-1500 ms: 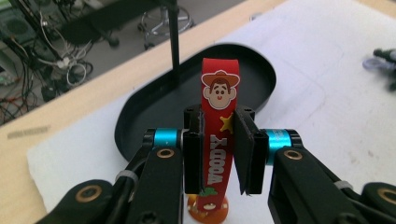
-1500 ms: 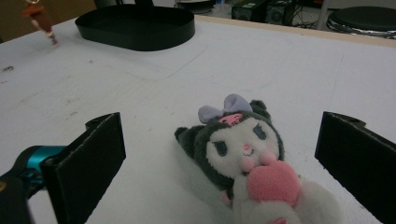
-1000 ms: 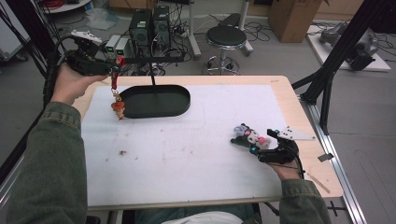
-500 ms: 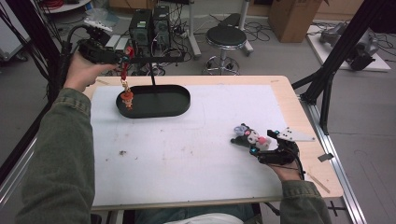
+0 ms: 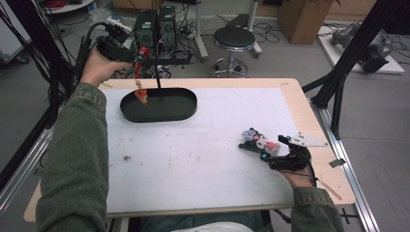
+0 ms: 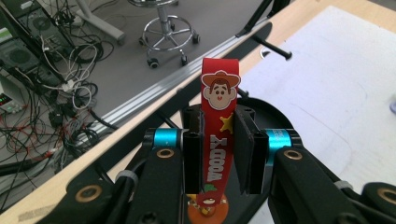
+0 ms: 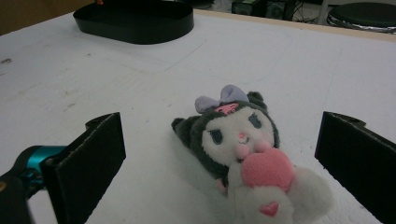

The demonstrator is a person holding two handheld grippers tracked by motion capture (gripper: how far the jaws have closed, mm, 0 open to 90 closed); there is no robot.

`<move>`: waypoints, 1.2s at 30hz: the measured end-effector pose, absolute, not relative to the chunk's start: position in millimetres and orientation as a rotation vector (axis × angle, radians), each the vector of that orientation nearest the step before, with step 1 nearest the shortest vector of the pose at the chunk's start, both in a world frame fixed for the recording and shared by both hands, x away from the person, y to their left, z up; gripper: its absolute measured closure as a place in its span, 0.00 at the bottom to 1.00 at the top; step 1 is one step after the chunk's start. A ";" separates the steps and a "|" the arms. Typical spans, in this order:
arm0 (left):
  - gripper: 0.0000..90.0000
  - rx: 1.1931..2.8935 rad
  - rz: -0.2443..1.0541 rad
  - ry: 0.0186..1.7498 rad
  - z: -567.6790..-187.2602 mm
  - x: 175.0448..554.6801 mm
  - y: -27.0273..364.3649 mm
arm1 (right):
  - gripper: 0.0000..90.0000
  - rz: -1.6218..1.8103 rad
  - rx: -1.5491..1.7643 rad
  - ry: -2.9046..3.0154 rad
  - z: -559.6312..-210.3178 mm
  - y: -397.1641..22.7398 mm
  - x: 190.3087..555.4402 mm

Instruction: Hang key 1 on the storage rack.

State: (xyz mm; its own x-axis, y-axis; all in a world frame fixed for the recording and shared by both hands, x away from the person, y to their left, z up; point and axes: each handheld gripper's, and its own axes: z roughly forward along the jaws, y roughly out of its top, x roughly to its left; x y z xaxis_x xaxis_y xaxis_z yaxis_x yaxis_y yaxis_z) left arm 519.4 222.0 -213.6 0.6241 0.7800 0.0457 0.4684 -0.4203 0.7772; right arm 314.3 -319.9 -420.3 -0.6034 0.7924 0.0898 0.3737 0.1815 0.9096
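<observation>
**Red strap held high over the tray while the plush waits between open jaws**

Your left gripper (image 6: pixel 219 154) is clamped on a red strap (image 6: pixel 218 140) printed with a cartoon cowboy face, a yellow star and white lettering. The left gripper view shows that detail close up, the strap standing upright between the two black jaws with its top loop rising above them. In the high view the same strap (image 5: pixel 140 72) reads as little more than a thin red line hanging from your raised left gripper (image 5: pixel 126 50) at the table's far left corner, with a small orange-and-red charm (image 5: pixel 142 95) dangling at its lower end above the left part of the black oval tray (image 5: pixel 183 104). The left gripper view catches that charm as an orange disc low in the frame, against the tray's dark floor.

The tray sits on the white mat (image 5: pixel 193 154) near the table's far edge, and a thin black post (image 5: pixel 158 79) rises from it.

Near the right edge, your right gripper (image 5: pixel 273 151) rests low on the mat, jaws spread wide. The right gripper view shows what lies between them: a grey-and-white plush toy (image 7: pixel 247 149) with a lilac bow, hugging a pink heart, touching neither jaw. From above, the plush (image 5: pixel 258 142) lies just beyond the gripper's tips.
</observation>
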 end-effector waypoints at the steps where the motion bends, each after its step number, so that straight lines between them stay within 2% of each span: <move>1: 0.83 2.078 0.526 0.989 -213.4 523.5 222.4 | 0.01 1.400 1.095 2.063 -420.8 -319.8 314.9; 12: 0.83 2.074 0.553 0.994 -197.0 537.5 215.1 | 0.01 1.397 1.099 2.064 -420.9 -320.3 312.8; 30: 0.83 2.043 0.532 1.042 -198.7 555.9 205.6 | 0.01 1.396 1.080 2.093 -422.1 -316.2 314.1; 36: 0.83 1.997 0.596 1.092 -198.8 560.8 203.9 | 0.01 1.400 1.071 2.096 -422.3 -315.7 314.7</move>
State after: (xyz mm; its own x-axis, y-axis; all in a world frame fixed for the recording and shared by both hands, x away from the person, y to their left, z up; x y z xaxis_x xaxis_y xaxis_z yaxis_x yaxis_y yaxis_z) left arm 560.8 203.9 -198.8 0.5235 0.8512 0.0371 0.4918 -0.3374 0.8027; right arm 314.7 -315.7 -422.3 -0.6267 0.7747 0.0838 0.3740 0.2047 0.9045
